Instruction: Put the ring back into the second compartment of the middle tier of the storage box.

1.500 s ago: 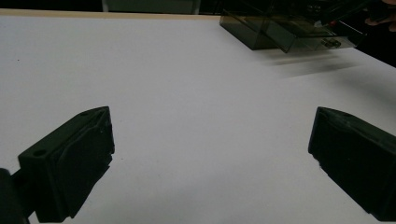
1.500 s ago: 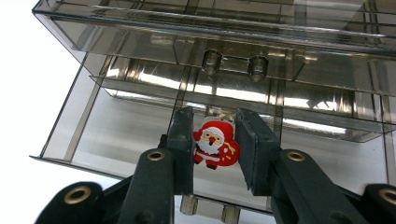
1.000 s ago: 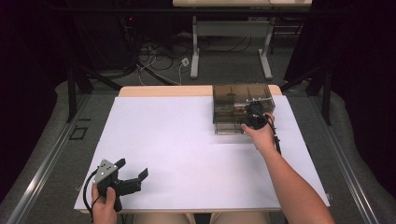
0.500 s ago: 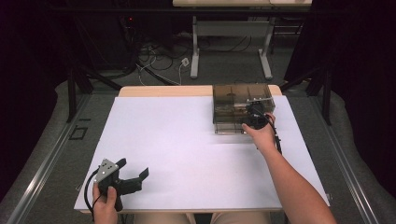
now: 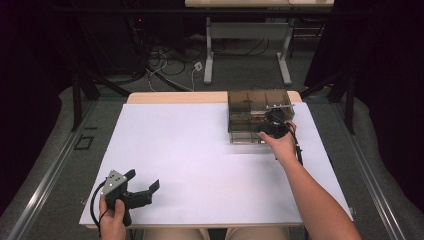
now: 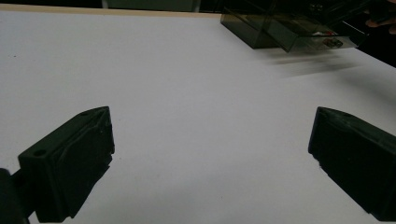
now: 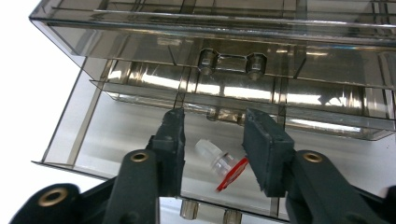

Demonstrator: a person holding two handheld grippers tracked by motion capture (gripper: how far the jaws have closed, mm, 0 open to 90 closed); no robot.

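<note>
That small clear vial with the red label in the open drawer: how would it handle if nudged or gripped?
The vial looks round and lies on its side, so it would probably roll. Its smooth clear body may slip between the fingers. It seems light for its size.

Bright white table (image 5: pixel 200 150), dark surroundings, glare on smoky drawer box (image 7: pixel 224 88).

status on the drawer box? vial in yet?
Done: the drawer of the smoky clear box is pulled out, and the small vial with the red label lies in it. In hand: the right gripper has just been opening, fingers apart around the vial. Left: withdraw, close the drawer. The left gripper is open near the table's front edge.
</note>
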